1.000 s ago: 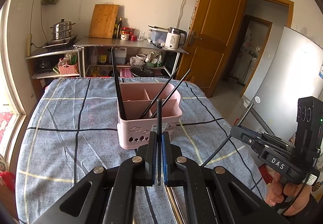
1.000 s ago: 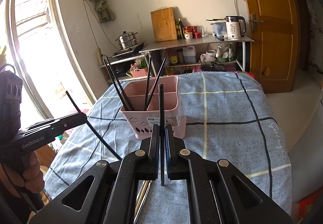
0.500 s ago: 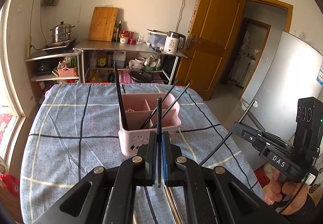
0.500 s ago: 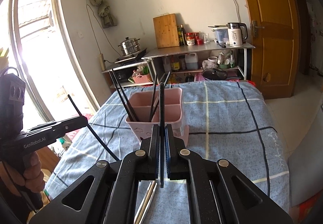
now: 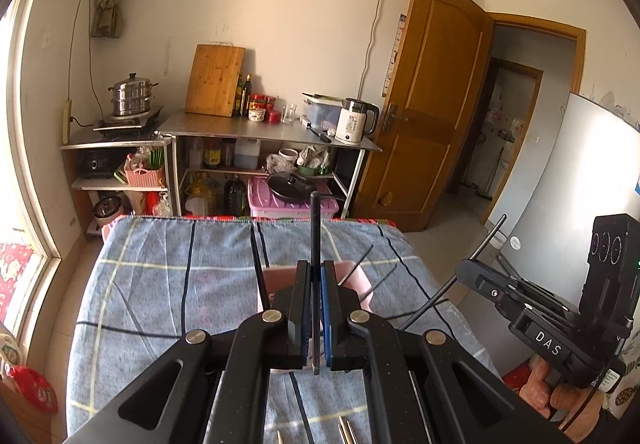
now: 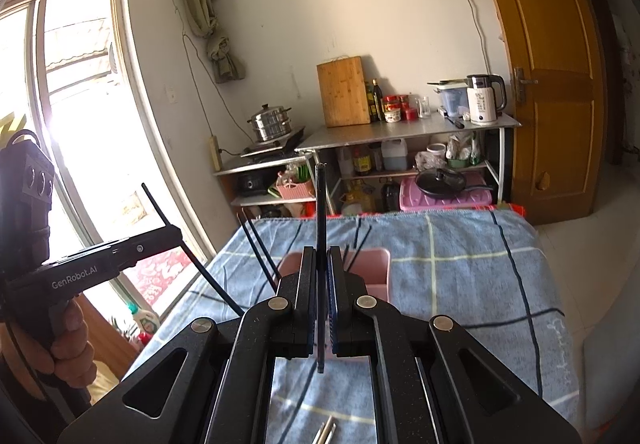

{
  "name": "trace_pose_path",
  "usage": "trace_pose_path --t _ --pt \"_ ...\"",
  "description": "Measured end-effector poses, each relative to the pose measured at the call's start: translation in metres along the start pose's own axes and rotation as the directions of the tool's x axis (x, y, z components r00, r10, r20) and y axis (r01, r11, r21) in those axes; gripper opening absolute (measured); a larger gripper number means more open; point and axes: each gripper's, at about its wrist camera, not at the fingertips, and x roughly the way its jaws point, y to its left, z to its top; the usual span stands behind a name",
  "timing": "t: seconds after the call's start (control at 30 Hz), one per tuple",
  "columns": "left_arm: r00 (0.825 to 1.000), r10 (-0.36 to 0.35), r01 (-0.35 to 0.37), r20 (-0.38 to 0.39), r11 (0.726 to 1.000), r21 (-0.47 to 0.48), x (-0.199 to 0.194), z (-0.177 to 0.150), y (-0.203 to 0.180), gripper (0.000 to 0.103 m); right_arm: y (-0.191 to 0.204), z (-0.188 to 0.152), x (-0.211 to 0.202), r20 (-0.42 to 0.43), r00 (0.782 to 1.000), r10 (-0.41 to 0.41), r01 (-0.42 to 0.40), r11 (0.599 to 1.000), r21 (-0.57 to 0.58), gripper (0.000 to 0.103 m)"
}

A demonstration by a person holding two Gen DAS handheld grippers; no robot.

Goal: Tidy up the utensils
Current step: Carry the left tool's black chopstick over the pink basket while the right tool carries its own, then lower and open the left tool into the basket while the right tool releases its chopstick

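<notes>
The left gripper (image 5: pixel 316 308) is clamped tight on a black chopstick (image 5: pixel 315 236), which stands nearly upright between its jaws, its top end rising past the far edge of the bench (image 5: pixel 140 284) in the left wrist view and its lower end poking out just below the pads. The right gripper (image 6: pixel 322 304) is likewise closed on a second black chopstick (image 6: pixel 320 211), also held close to vertical, with a short stub showing beneath the jaws. Each gripper appears in the other's camera, held by a hand: the right hand (image 5: pixel 560 396) at the right-hand edge of the left view, the left hand (image 6: pixel 66 348) at the left-hand edge of the right view, each with its stick slanting out of the closed tips.

Both grippers hang above the bench, which is covered by a blue-grey cloth with dark and pale check lines. The pink utensil holder (image 6: pixel 376 272) stands on the cloth about midway across the bench, directly behind the grippers and largely hidden by them. Several more black chopsticks (image 6: pixel 256 248) already lean in it, some in the left compartment and others tilting out to the right. At the near edge of the bench, just below the grippers, the tips of a few metal chopsticks (image 6: pixel 326 432) lie flat on the cloth.

Beyond the far edge stand a metal shelf (image 5: pixel 260 127) with a cutting board (image 5: pixel 216 79) and a white kettle (image 5: pixel 354 121).
</notes>
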Motion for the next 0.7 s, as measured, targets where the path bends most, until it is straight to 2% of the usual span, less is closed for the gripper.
trace_pose_path --t 0.3,0.47,0.7 --pt "0.999 0.014 -0.014 0.037 1.0 -0.009 0.016 0.031 0.007 0.004 0.0 0.024 0.019 0.051 0.999 0.004 -0.006 1.0 0.025 0.005" --pt "1.0 0.014 -0.013 0.024 0.999 -0.037 0.035 0.028 0.018 0.004 -0.001 0.021 0.037 0.048 0.999 -0.002 0.001 0.999 0.039 0.005" --pt "1.0 0.011 -0.012 -0.013 0.997 -0.071 0.061 0.014 0.031 0.004 -0.003 0.007 0.059 0.002 1.0 -0.001 0.001 0.999 0.049 0.005"
